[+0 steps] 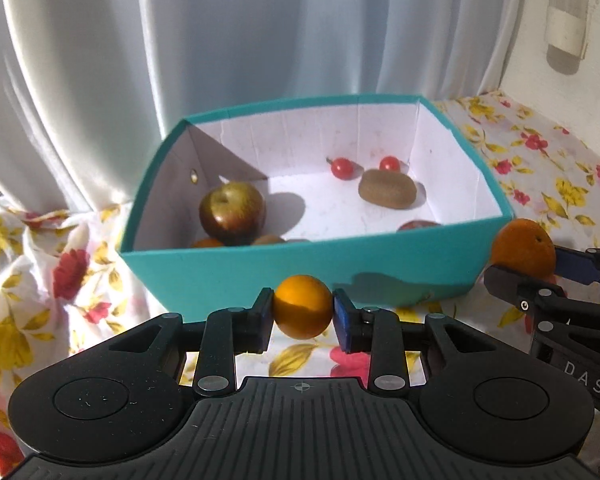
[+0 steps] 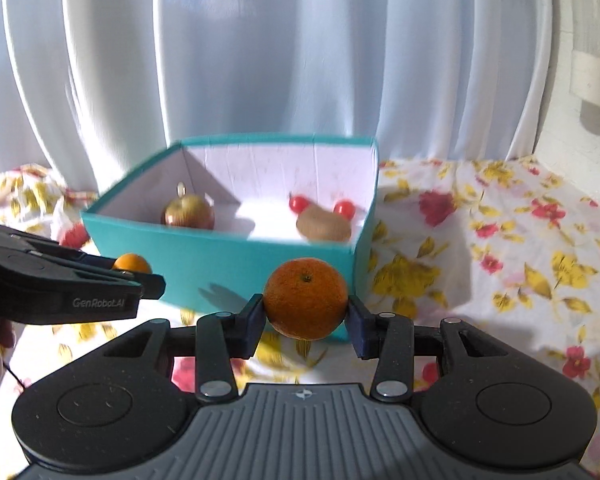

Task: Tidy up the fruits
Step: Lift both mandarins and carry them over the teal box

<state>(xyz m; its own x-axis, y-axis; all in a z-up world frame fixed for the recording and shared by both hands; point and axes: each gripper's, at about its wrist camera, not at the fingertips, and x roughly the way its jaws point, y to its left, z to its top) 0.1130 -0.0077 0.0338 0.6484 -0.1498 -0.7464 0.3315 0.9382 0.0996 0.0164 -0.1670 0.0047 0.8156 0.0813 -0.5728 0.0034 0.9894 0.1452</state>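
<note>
Two clamped oranges; two tomatoes

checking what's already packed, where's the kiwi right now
The kiwi lies inside the teal box, toward its far right corner, just in front of two cherry tomatoes, across from the apple.

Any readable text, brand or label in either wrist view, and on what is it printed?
"GenRobot.AI": on the side of the left gripper, seen in the right wrist view.
"DAS": on the body of the right gripper, at the left wrist view's right edge; cut off by the frame.
Nothing else is readable.
</note>
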